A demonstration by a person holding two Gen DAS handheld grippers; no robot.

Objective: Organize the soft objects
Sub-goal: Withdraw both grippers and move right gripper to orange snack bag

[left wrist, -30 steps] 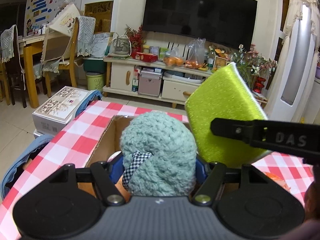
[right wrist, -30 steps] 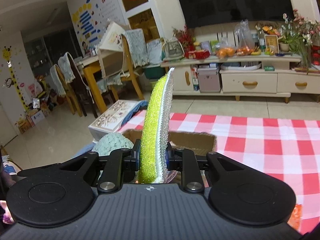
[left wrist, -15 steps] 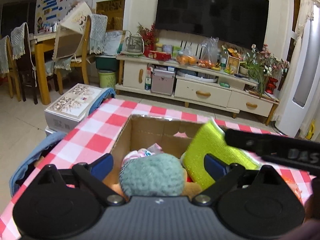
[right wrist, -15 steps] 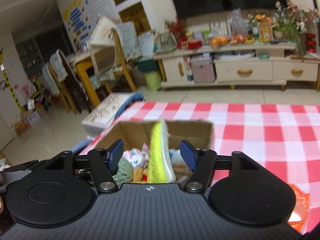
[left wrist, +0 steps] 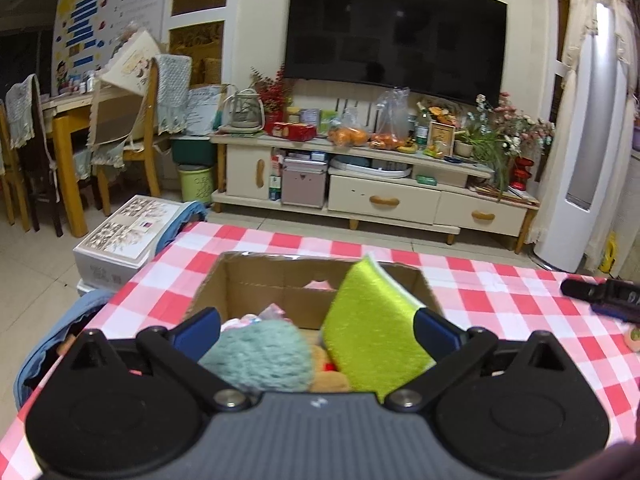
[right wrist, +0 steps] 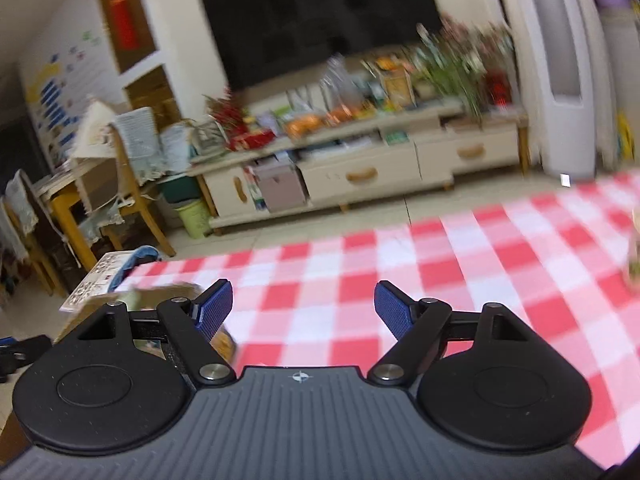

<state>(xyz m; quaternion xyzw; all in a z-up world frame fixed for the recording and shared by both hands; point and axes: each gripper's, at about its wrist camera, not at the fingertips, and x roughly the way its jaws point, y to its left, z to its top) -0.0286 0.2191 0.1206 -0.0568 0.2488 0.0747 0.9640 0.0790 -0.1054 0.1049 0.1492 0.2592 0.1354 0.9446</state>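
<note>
Releasing step, both drops done. Left tool [left wrist: 316, 330] opening wide, clear of teal knit toy [left wrist: 260, 354] and green sponge [left wrist: 374, 332], both inside cardboard box [left wrist: 240, 284]. Right tool [right wrist: 303, 310] opening, empty over checkered tabletop [right wrist: 440, 272]. Next: locating another soft item.

A red-and-white checked tablecloth [left wrist: 500, 300] covers the table. Beyond it a dark television [left wrist: 394, 36] hangs above a cream cabinet [left wrist: 384, 200] crowded with oranges [left wrist: 348, 136] and flowers [left wrist: 516, 124]. Wooden chairs [left wrist: 132, 136] stand at the left.
</note>
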